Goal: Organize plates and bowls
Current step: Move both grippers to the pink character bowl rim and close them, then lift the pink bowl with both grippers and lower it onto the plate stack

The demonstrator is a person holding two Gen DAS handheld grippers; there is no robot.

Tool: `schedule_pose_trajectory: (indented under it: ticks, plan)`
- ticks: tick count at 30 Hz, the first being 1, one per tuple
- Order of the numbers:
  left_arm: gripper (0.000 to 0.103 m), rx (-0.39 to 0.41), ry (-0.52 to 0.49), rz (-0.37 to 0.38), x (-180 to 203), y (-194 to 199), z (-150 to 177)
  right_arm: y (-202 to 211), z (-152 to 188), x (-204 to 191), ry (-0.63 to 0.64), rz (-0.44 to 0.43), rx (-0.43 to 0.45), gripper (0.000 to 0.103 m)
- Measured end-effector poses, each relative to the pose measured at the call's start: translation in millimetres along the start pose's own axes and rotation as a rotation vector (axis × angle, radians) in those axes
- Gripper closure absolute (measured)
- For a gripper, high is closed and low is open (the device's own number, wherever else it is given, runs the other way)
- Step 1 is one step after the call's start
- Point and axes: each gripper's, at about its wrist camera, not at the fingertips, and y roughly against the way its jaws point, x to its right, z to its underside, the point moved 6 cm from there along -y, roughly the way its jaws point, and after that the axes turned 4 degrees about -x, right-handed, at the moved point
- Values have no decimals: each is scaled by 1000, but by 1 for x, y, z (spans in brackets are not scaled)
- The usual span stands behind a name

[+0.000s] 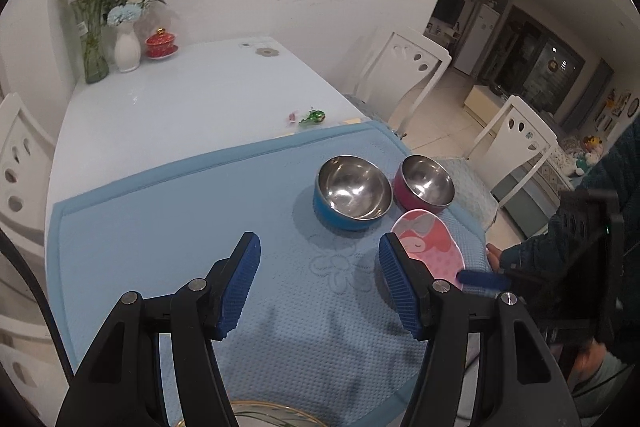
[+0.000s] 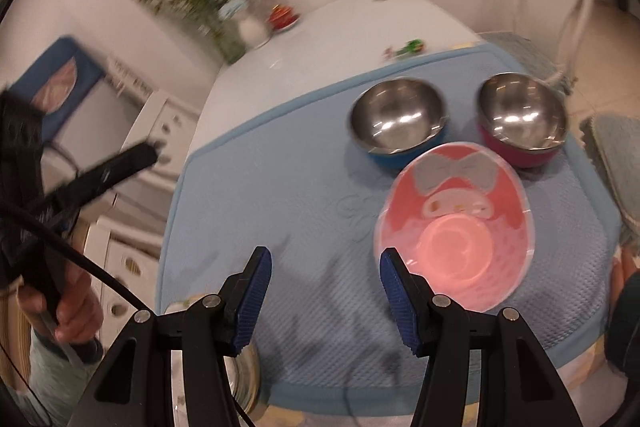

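Bowls sit side by side toward the far right of the blue mat [image 1: 160,227] on our worktop: the blue bowl [image 1: 352,193] on the left, the red bowl [image 1: 424,183] just beside it, and the pink plate [image 2: 454,227] nearest us. We judge the steel-lined bowls stiff, light and slippery, best pinched at the rim, and the thin plastic plate best taken by its near edge. Our left tool [image 1: 320,283] and right tool [image 2: 326,295] both hang spread and empty above the mat.

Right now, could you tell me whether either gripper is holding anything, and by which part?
Nothing is held: the left gripper and right gripper are both open and empty.
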Motion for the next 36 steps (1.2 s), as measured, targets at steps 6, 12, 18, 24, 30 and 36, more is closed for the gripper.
schedule_pose_trajectory:
  ticks: [6, 12, 18, 24, 30, 36]
  plan:
    - [43, -14, 33, 65, 12, -11, -2, 31, -17, 46, -72, 109, 101, 48]
    - [44, -90, 33, 156, 45, -69, 4, 23, -25, 104, -204, 213, 98, 48]
    - [52, -264, 80, 191, 64, -158, 34, -21, -13, 146, -268, 256, -3, 48]
    - [62, -347, 111, 223, 76, -198, 49, -49, -5, 163, -269, 251, -49, 58]
    - [84, -387, 113, 236, 83, -211, 59, -63, -1, 164, -248, 210, -74, 82]
    - [85, -396, 136, 241, 83, -212, 61, -73, 7, 154, -228, 207, -97, 91]
